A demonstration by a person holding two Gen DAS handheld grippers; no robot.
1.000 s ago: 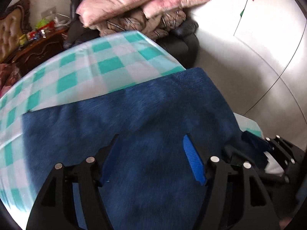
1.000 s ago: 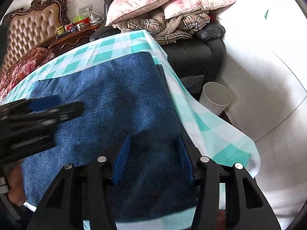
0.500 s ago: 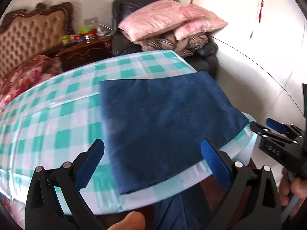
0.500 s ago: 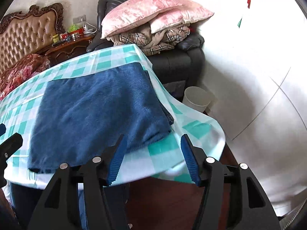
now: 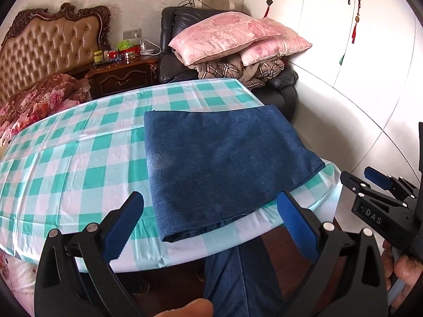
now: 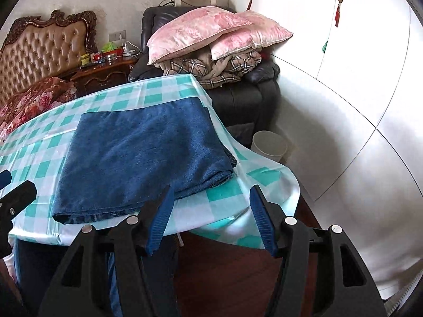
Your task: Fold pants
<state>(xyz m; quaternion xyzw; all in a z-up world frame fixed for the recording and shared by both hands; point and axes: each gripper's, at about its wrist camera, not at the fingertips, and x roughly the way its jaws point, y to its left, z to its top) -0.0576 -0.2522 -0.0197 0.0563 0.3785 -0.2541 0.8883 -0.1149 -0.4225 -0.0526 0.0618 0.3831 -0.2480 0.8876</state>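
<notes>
The pants are dark blue and lie folded into a flat rectangle on the table's right end. My left gripper hangs open and wide above the table's near edge, clear of the cloth, with nothing between its blue pads. My right gripper is also open and empty, off the near right corner of the table. Each gripper shows at the edge of the other's view: the right gripper with a hand on it, the left gripper at the far left.
The table wears a teal and white checked cloth. Behind it stands a black armchair piled with pink pillows and plaid blankets. A nightstand and bed are at the back left, a white bin on the floor, wardrobe doors at right. Legs in jeans stand at the near edge.
Both grippers have drawn back and upward from the pants to beyond the table's near edge. The left jaws have spread much wider, the right ones a little. The pants stay folded.
</notes>
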